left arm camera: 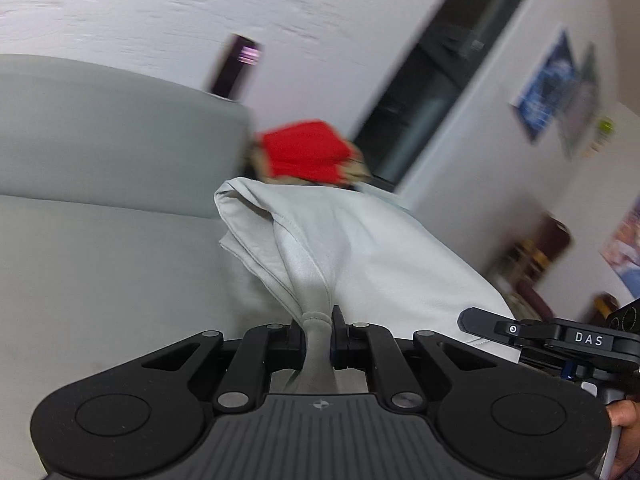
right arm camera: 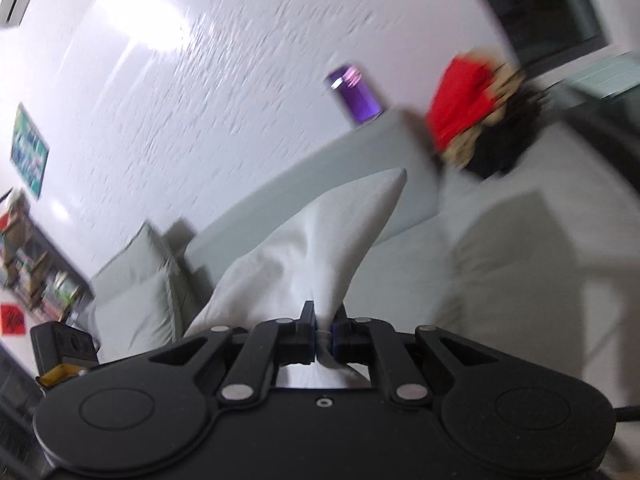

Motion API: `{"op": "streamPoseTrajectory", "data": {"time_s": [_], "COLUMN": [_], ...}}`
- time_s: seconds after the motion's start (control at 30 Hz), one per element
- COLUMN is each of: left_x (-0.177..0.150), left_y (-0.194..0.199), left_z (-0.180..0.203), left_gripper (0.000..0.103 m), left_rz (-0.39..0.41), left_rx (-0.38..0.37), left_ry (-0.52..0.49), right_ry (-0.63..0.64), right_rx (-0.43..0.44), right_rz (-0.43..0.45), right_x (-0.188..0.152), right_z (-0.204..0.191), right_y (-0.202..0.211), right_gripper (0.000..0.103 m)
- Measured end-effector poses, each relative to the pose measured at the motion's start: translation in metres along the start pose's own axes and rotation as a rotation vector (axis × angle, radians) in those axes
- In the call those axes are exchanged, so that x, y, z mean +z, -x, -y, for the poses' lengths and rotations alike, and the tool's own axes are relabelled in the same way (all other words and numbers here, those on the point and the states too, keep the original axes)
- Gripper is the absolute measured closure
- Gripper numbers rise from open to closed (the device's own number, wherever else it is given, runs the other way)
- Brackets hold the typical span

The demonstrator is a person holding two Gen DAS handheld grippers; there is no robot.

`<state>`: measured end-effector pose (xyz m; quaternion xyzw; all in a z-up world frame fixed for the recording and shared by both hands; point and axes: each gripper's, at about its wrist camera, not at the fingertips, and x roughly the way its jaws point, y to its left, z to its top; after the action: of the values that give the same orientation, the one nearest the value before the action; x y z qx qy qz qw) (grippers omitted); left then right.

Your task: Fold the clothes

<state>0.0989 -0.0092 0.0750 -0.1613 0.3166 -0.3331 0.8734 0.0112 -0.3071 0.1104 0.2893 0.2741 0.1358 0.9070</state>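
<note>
The pale grey garment (left arm camera: 360,248) hangs bunched above the sofa seat (left arm camera: 100,280), and I have it pinched at both ends: my left gripper (left arm camera: 319,334) clamps a hemmed fold, my right gripper (right arm camera: 323,330) a corner. Beyond it, a red folded cloth (left arm camera: 308,152) tops a pile at the seat's far end, and a purple bottle (right arm camera: 356,94) stands on the backrest's top edge (right arm camera: 320,156).
</note>
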Motion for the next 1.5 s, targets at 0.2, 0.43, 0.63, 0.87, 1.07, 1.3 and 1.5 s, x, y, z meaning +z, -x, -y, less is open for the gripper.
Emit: {"op": "streamPoseTrajectory", "data": {"time_s": [0.2,0.43,0.63,0.87,1.07,1.3,1.5], "left_x": [-0.031,-0.062,-0.050,-0.038,-0.030,-0.036,-0.030], "left_y": [-0.030,-0.076,-0.120,-0.172,-0.209,-0.236,-0.269], "left_z": [0.058,0.094,0.088,0.081,0.060,0.012,0.014], "left_gripper": [0.095,0.095,0.095,0.096,0.092,0.057,0.027], "left_rz": [-0.073,-0.176,-0.175,-0.170,-0.136,-0.231,-0.296], "left_rx": [-0.087,-0.109,-0.062,-0.003,0.084,0.120,0.013], "left_ry": [-0.059,-0.110,-0.146,-0.185,-0.178,-0.030,0.014], "right_ry": [-0.043,-0.140,-0.228,-0.120,-0.031,-0.348,-0.446], "right_rx": [-0.083,-0.177,-0.246,-0.251,-0.294,-0.452,-0.369], "right_rz": [0.113,0.074,-0.013,0.070,0.142,-0.021,0.032], "right_x": [-0.014,-0.042,-0.047,-0.001,0.023,-0.014,-0.018], "right_z": [0.035,0.081,0.136,0.152,0.179,0.284,0.289], "right_y": [0.092,0.116,0.072,0.040,0.011,0.009,0.048], "right_gripper": [0.096,0.096,0.096,0.096,0.095,0.055,0.038]}}
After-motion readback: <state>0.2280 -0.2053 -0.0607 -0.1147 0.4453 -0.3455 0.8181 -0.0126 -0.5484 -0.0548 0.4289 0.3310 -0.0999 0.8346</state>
